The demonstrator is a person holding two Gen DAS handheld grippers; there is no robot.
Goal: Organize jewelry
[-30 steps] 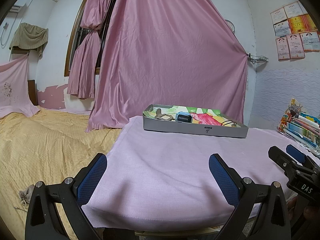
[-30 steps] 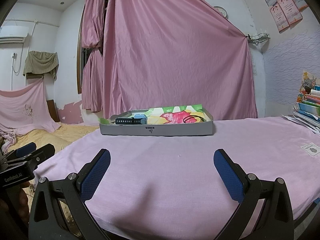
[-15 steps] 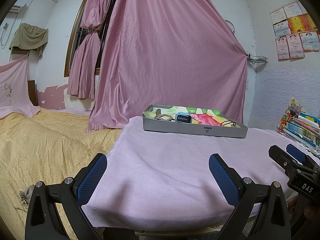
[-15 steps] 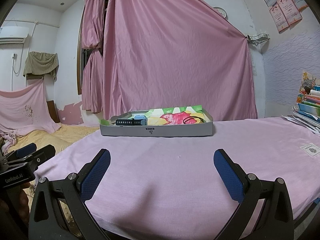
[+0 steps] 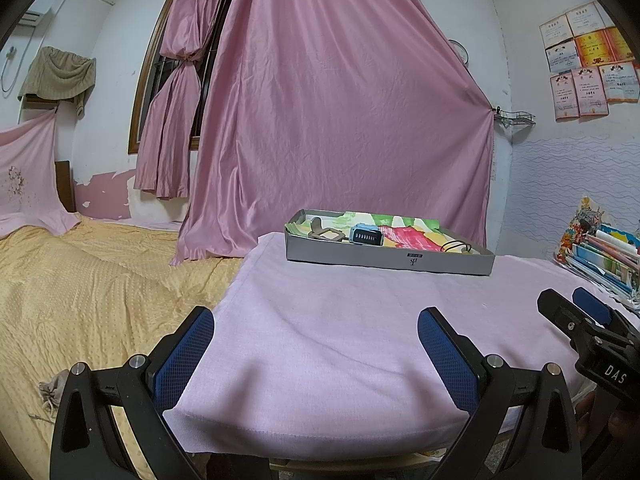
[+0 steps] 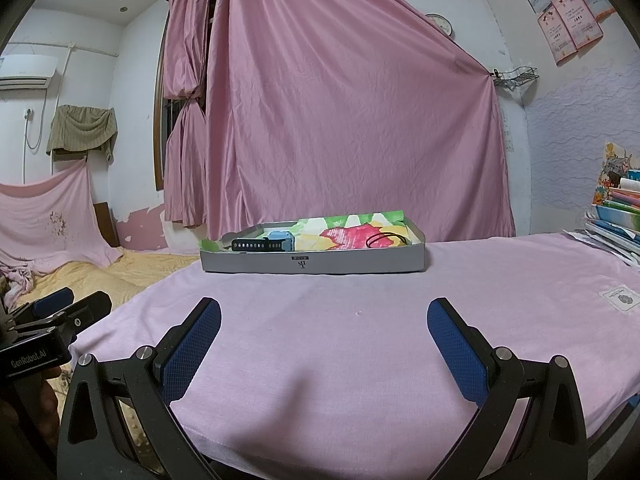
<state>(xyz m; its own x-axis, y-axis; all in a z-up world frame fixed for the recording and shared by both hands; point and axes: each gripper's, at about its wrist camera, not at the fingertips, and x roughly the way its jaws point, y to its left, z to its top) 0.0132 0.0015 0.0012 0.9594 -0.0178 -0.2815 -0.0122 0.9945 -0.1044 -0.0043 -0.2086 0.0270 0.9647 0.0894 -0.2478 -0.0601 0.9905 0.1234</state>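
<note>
A table covered in a pink cloth (image 6: 360, 320), seen from low at its near edge. Toward the far side sits a shallow grey tray (image 6: 312, 264) lined with bright patterned paper. Inside it lie a blue watch (image 6: 276, 242) with a dark strap at the left, a thin black loop (image 6: 384, 239) at the right that may be a cord bracelet or a hair tie, and, seen only from the left wrist view, a tan strap or buckle (image 5: 326, 234) at the far left.

Both tools hover at the near edge, well apart from the tray. The left gripper (image 5: 316, 352) has its jaws spread wide and holds nothing; the right gripper (image 6: 324, 344) is the same.

All visible pieces lie in the tray, which fits either a sorted tray or one waiting to be emptied. Any reach should come in level over the tray's front wall, then close slowly on a strap's narrow middle so the piece does not slide on the paper.
</note>
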